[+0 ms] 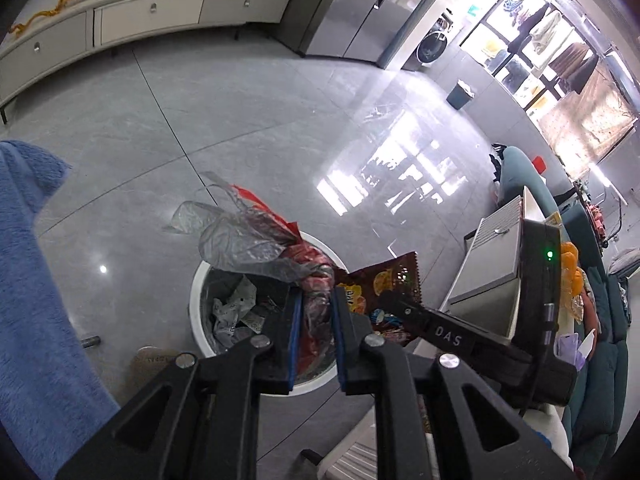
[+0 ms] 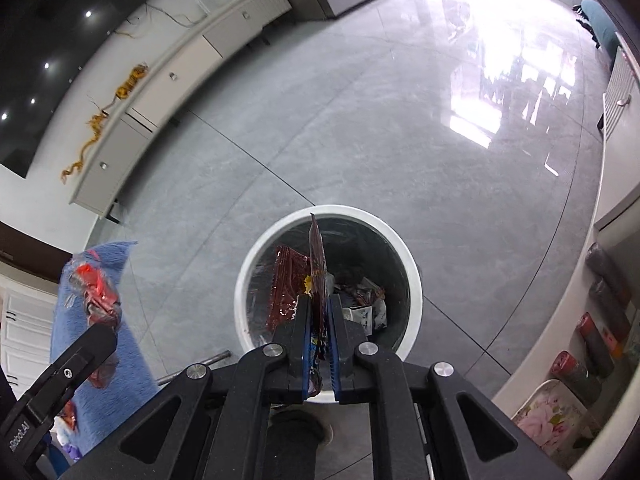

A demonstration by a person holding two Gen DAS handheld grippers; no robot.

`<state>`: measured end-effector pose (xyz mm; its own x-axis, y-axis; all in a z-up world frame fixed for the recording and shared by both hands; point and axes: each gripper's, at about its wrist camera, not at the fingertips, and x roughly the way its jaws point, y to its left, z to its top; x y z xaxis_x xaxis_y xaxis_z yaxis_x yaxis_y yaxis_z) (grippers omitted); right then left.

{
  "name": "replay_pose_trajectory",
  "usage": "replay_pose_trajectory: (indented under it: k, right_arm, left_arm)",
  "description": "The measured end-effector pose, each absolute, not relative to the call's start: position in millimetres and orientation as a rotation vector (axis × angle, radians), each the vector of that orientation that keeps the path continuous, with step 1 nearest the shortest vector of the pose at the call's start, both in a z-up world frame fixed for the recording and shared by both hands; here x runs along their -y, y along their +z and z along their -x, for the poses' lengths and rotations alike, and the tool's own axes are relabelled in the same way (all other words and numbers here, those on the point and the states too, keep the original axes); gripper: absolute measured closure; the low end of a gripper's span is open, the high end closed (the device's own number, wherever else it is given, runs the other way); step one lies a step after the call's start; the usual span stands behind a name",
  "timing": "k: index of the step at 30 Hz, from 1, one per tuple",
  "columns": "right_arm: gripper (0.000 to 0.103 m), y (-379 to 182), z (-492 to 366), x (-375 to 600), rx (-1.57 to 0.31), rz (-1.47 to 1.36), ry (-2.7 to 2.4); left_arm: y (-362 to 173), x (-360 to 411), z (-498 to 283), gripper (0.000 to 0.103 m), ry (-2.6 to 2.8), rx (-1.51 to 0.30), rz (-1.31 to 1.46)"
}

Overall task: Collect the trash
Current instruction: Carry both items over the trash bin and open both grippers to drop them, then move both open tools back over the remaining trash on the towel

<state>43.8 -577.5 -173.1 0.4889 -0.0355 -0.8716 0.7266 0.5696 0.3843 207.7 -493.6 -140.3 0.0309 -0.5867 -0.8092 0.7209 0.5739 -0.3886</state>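
Observation:
A round white trash bin (image 1: pixel 197 312) (image 2: pixel 412 276) stands on the grey floor, with crumpled paper and wrappers inside. My left gripper (image 1: pixel 316 300) is shut on a crumpled red and clear plastic bag (image 1: pixel 256 236), held over the bin's rim. My right gripper (image 2: pixel 319 304) is shut on a flat dark red snack wrapper (image 2: pixel 317 252), held edge-on above the bin's opening. The wrapper (image 1: pixel 384 280) and the right gripper (image 1: pixel 394 300) also show in the left wrist view, just right of the bag. The left gripper with its bag (image 2: pixel 96 292) shows at the left of the right wrist view.
A blue towel (image 1: pixel 36 280) (image 2: pixel 96 360) hangs at the left. A long white cabinet (image 1: pixel 144 12) runs along the far wall. A white curved table (image 2: pixel 560 320) with bottles stands at the right. A teal sofa (image 1: pixel 592 320) and a small blue bin (image 1: pixel 460 94) are farther off.

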Motion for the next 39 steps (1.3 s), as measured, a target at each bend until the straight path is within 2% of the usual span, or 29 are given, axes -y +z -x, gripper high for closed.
replay_pose_trajectory:
  k: [3, 7, 8, 9, 12, 18, 25, 31, 39]
  right_arm:
    - [0.093, -182, -55, 580, -0.987, -0.842, -0.513]
    - [0.064, -183, -62, 582, -0.991, -0.826, -0.495]
    - [0.062, -182, -62, 583, -0.99, -0.821, -0.494]
    - [0.062, -181, -62, 585, -0.988, -0.818, -0.493]
    - [0.062, -171, -57, 591, -0.964, -0.803, -0.508]
    - [0.062, -128, -34, 601, -0.87, -0.778, -0.521]
    - [0.062, -59, -2, 595, -0.723, -0.759, -0.486]
    - [0.062, -18, 6, 557, -0.647, -0.719, -0.387]
    - [0.062, 11, 11, 498, -0.595, -0.683, -0.266]
  left_arm:
    - [-153, 501, -214, 0.088, -1.011, -1.188, -0.147]
    - [-166, 497, -217, 0.085, -1.003, -1.222, -0.134]
    - [-167, 498, -217, 0.08, -0.999, -1.225, -0.128]
    - [-170, 499, -217, 0.072, -0.995, -1.225, -0.124]
    - [-168, 495, -215, 0.06, -0.983, -1.215, -0.107]
    - [-152, 485, -208, 0.06, -0.98, -1.191, -0.093]
    - [-107, 457, -192, 0.06, -0.966, -1.099, -0.074]
    - [-55, 404, -172, 0.06, -0.932, -0.96, -0.036]
    - [-1, 303, -148, 0.06, -0.832, -0.824, 0.001]
